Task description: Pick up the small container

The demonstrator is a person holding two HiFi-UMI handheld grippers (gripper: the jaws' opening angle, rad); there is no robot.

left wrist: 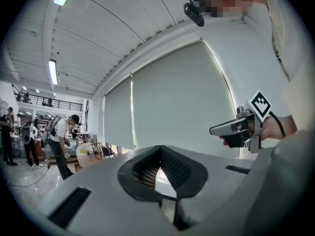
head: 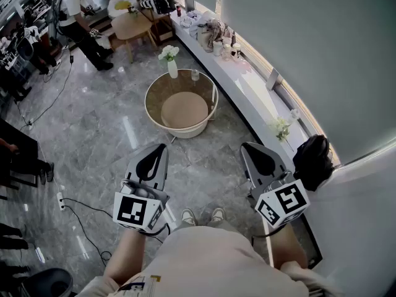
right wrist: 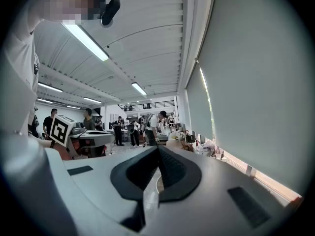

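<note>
The small container (head: 195,75) on the far round table (head: 148,109) is judged light, fragile glass, to be taken by its sides; the left gripper (head: 159,150) and the right gripper (head: 247,148) are closed on nothing.

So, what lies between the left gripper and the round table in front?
Only bare grey floor. Nothing stands between the left gripper and the round table. The head view shows this.

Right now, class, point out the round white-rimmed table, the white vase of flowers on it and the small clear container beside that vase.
Round white-rimmed table (head: 184,130): head view, near rim.
White vase of flowers (head: 172,71): head view, vase body.
Small clear container (head: 195,75): head view, its middle.
</note>
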